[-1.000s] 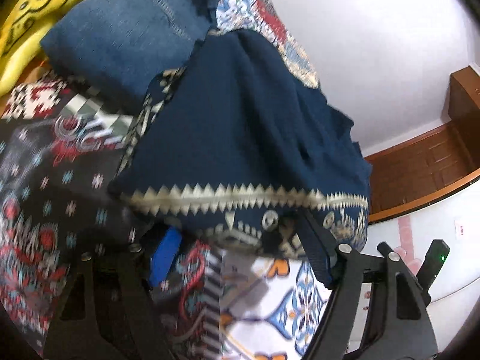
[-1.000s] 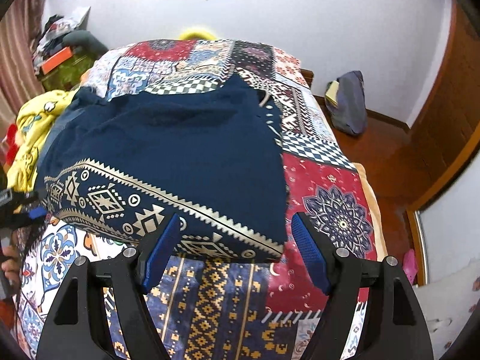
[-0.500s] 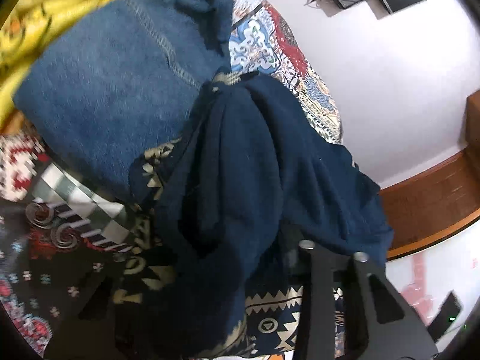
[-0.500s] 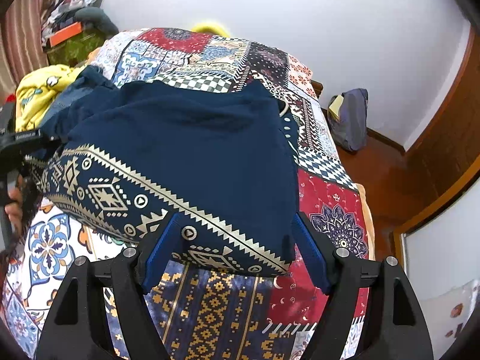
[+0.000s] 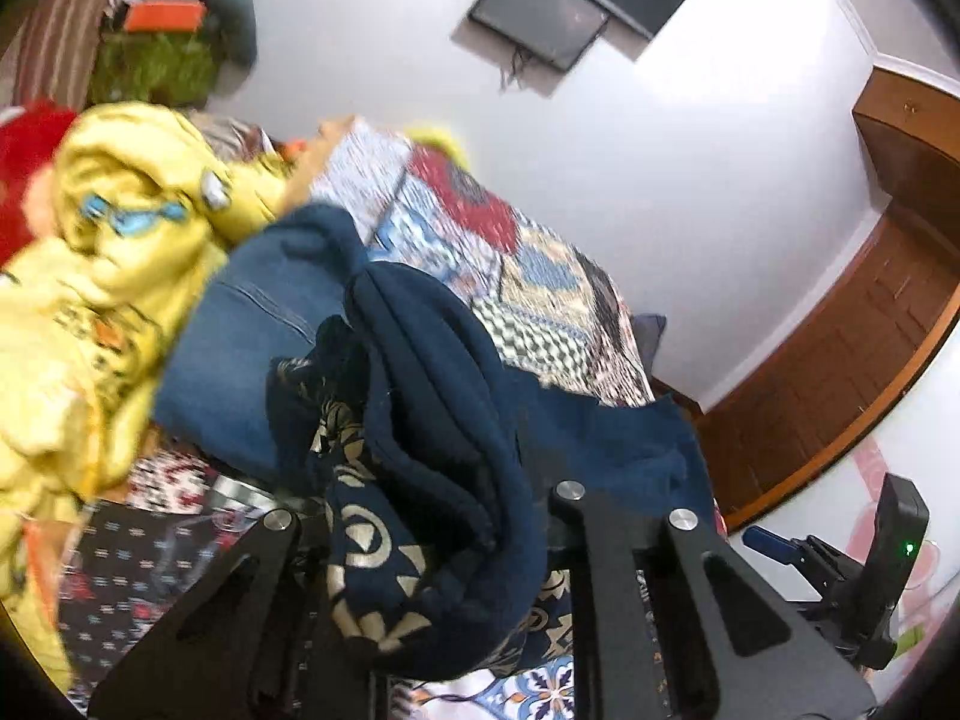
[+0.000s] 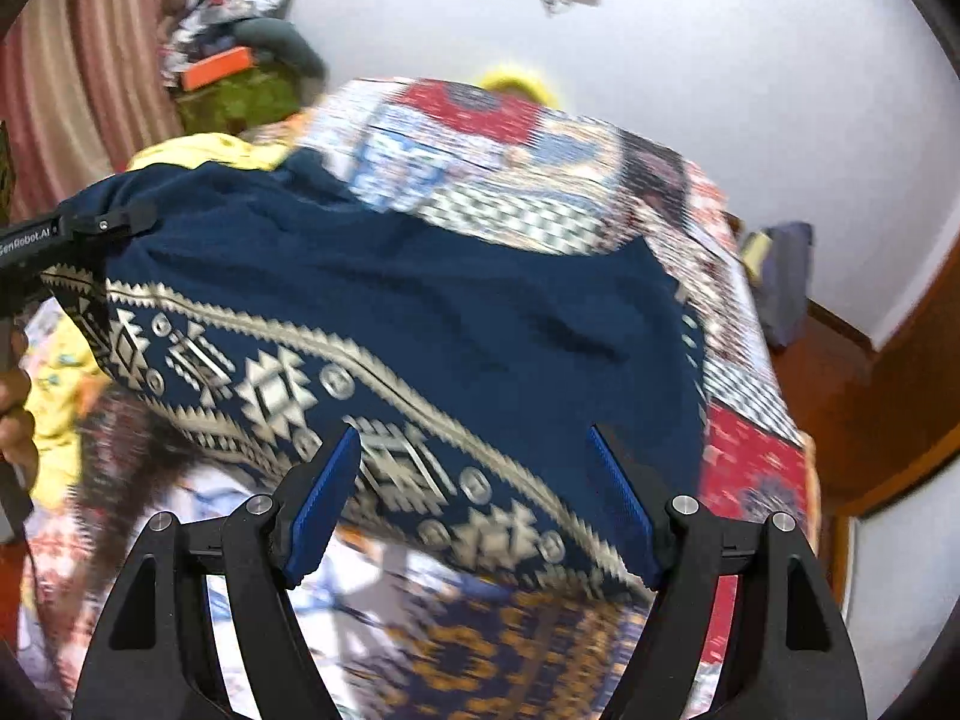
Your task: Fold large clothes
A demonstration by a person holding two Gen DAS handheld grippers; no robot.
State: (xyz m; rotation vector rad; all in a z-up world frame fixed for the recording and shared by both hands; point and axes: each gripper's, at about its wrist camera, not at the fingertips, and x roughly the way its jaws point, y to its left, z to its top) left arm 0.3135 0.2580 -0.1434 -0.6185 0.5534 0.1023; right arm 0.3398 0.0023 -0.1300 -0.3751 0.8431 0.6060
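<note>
A navy garment (image 5: 432, 396) with a cream geometric hem (image 6: 270, 384) lies spread on the patchwork bed. My left gripper (image 5: 420, 516) has its jaws closing, and the garment's left hem corner is bunched and pinched between them. The fingertips are buried in the cloth. In the right wrist view the left gripper (image 6: 138, 216) holds that corner raised above the bed. My right gripper (image 6: 474, 504) hovers open over the hem near the garment's right corner. Its blue pads (image 6: 324, 504) stand wide on either side of the patterned band, gripping nothing.
Folded blue jeans (image 5: 240, 348) and a crumpled yellow garment (image 5: 102, 276) lie at the bed's left side. The patchwork bedspread (image 6: 510, 138) runs to the white wall. A dark bag (image 6: 780, 282) sits on the wooden floor at right. A hand (image 6: 12, 414) shows at the left edge.
The left gripper's jaws closed onto the hem corner and lifted it, so the cloth now bunches up before the camera. The right gripper moved in over the hem and stayed open.
</note>
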